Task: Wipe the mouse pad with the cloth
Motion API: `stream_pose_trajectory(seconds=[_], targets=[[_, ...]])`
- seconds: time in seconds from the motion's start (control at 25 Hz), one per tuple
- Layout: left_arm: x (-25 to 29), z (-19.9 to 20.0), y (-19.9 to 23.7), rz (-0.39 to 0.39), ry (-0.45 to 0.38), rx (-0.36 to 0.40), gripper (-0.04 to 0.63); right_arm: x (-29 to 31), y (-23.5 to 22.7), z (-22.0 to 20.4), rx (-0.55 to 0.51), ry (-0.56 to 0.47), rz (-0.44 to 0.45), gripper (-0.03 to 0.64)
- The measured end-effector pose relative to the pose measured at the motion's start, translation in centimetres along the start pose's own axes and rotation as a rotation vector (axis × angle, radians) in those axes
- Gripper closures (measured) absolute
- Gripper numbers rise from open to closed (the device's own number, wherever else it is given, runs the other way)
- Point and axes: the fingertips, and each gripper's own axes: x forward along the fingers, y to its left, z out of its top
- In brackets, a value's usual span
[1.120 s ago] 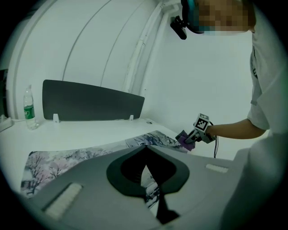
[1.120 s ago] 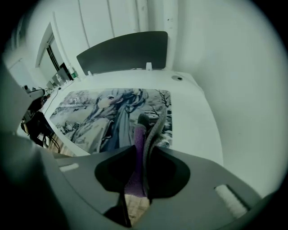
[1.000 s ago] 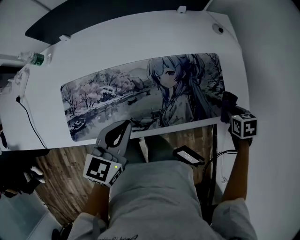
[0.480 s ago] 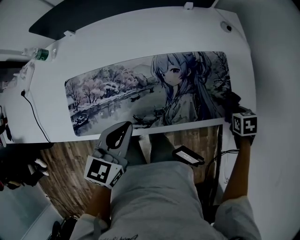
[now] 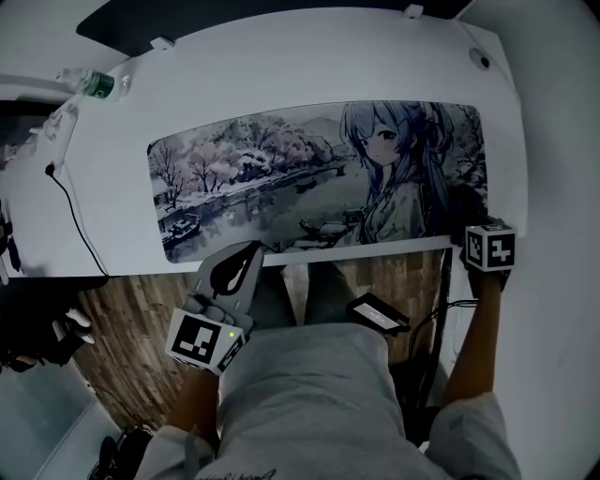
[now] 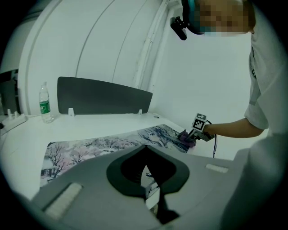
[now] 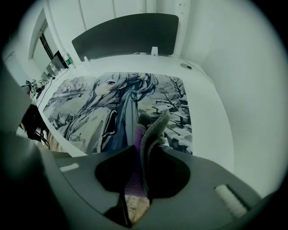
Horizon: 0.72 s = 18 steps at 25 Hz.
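Observation:
The long mouse pad [image 5: 281, 178], printed with a girl and snowy trees, lies flat on the white desk [image 5: 281, 75]. My right gripper [image 5: 469, 223] is at the pad's near right corner, shut on a grey and purple cloth [image 7: 152, 128]. The cloth's free end rests on the pad [image 7: 103, 103]. In the left gripper view the cloth [image 6: 186, 136] shows as a dark bunch at the pad's [image 6: 99, 146] far end. My left gripper [image 5: 251, 249] hovers just off the desk's near edge, below the pad's middle, shut with nothing in it [image 6: 146, 175].
A water bottle [image 5: 97, 84] stands at the desk's far left corner, next to a dark partition panel [image 5: 234, 21]. A black cable [image 5: 70, 220] runs over the desk's left part. A dark flat device [image 5: 377, 312] lies on the person's lap. Below is wooden floor [image 5: 122, 337].
The head view has swung, so the pad now sits further right in the picture. The right gripper with the cloth has come onto the pad's near right corner. The left gripper has stayed put.

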Motion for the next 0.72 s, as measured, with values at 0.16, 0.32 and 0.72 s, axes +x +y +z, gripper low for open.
stream_pose_trajectory(seconds=[0.16, 0.32, 0.72], targets=[[-1.9, -0.7, 2.4, 0.005, -0.005, -0.007, 0.577, 0.3, 3.2, 0.5, 0.007, -0.003, 0.013, 0.525], [-3.6, -1.1, 4.6, 0.002, -0.013, -0.016, 0.577, 0.4, 6.9, 1.4, 0.018, -0.004, 0.032, 0.525], [-8.1, -2.1, 9.4, -0.001, -0.033, -0.024, 0.577, 0.5, 17.0, 3.2, 0.040, -0.030, 0.124, 0.525]])
